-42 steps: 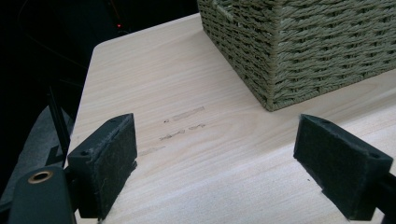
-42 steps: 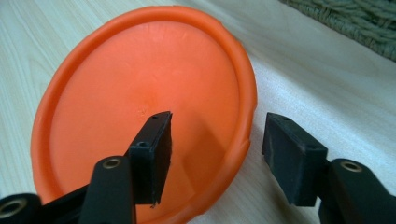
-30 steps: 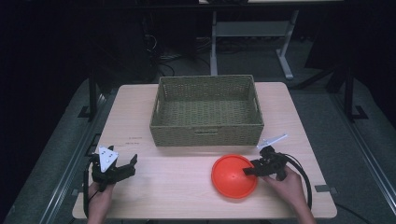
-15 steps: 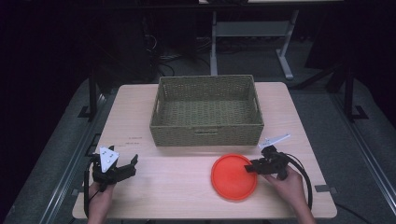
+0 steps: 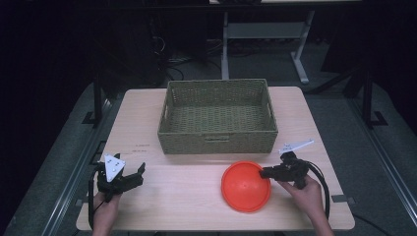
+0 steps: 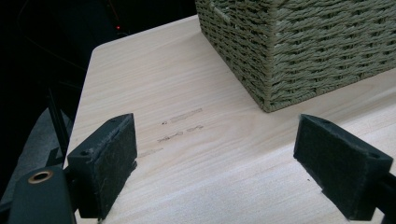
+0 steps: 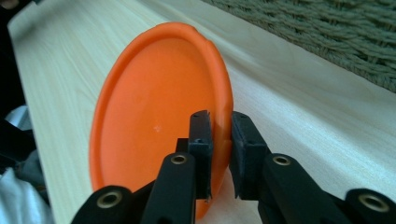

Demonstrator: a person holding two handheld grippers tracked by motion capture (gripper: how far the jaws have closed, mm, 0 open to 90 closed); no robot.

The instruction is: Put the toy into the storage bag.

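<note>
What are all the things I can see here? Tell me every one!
Plate: one, orange, on the table's near right, in front of the basket, its rim pinched by the right claw, whose jaws have just closed.
Basket: one, woven, greenish-tan, at the table's far middle.
Table: one, pale wood, under everything.
Left claw: one, black, open, at the near left, nothing between its jaws.
Right claw: one, black, at the near right, shut on the plate.
</note>
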